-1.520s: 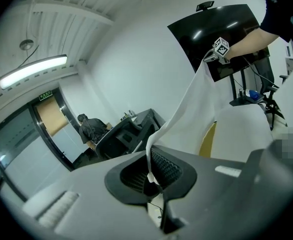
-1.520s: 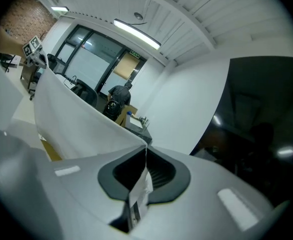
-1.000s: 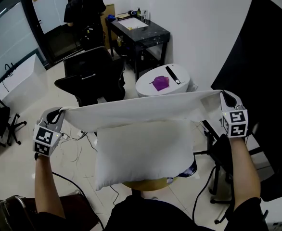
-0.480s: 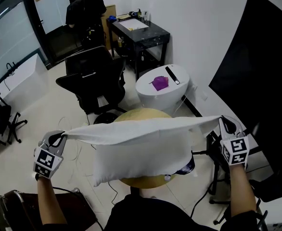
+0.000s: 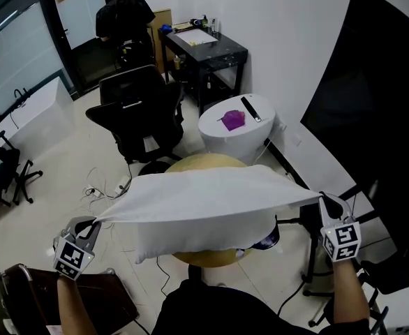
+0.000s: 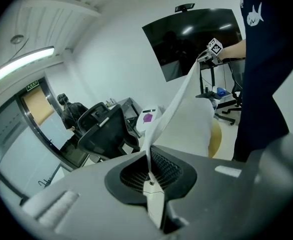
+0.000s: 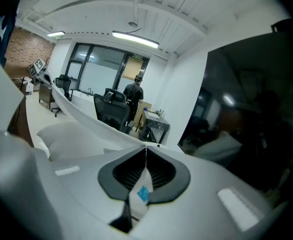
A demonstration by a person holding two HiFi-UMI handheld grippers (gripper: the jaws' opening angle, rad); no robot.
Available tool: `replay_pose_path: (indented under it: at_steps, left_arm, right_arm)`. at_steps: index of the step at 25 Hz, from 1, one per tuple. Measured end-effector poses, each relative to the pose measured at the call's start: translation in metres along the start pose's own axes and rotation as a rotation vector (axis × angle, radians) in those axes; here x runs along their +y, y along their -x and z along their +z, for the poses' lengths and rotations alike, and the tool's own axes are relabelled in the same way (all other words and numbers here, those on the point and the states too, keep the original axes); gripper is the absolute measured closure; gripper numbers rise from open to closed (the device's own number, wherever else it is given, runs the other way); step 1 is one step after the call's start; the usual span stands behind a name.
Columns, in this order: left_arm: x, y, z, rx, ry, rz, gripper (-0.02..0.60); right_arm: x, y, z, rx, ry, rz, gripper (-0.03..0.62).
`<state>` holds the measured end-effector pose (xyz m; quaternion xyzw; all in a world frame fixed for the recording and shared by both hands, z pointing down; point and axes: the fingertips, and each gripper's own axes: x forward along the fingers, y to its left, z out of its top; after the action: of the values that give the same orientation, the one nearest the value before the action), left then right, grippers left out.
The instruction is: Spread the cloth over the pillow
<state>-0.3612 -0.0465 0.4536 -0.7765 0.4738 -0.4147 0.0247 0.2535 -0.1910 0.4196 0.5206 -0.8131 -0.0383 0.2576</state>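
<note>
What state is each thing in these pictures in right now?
cloth: stretched between both grippers, over the pillow
pillow: lying flat on round table
left gripper: shut on cloth corner
right gripper: shut on cloth corner
chair: empty

The stretched cloth [image 5: 204, 201] roofed the pillow [image 5: 183, 244], barring any way straight down onto the round surface [image 5: 203, 164]. Off its left edge lay open floor [image 5: 65, 159], crossed by loose cables [image 5: 103, 187]. Beyond the far edge stood a black office chair [image 5: 138, 114] and a white drum [image 5: 225, 144]. A black stand [image 5: 308, 253] crowded the right tongs [image 5: 322, 198]. A dark brown seat [image 5: 114, 302] sat just below the left tongs [image 5: 93, 222].
</note>
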Motion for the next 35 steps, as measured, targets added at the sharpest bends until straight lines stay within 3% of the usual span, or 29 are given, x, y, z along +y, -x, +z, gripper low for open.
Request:
replay_pose_path:
  at_steps: [12, 16, 23, 35]
  left_arm:
    - [-0.121, -0.006, -0.096, 0.107, 0.077, -0.139, 0.581]
    - [-0.151, -0.018, -0.126, 0.138, 0.13, -0.176, 0.581]
    - [-0.188, -0.054, -0.17, 0.19, 0.288, -0.246, 0.581]
    - [-0.211, -0.092, -0.2, 0.336, 0.238, -0.326, 0.581]
  right_arm:
    - [0.054, 0.037, -0.114, 0.147, -0.106, 0.067, 0.583]
    - [0.074, 0.041, -0.154, 0.199, -0.142, 0.078, 0.583]
    - [0.109, 0.034, -0.227, 0.307, -0.208, 0.126, 0.583]
    - [0.137, 0.006, -0.294, 0.457, -0.18, 0.17, 0.583]
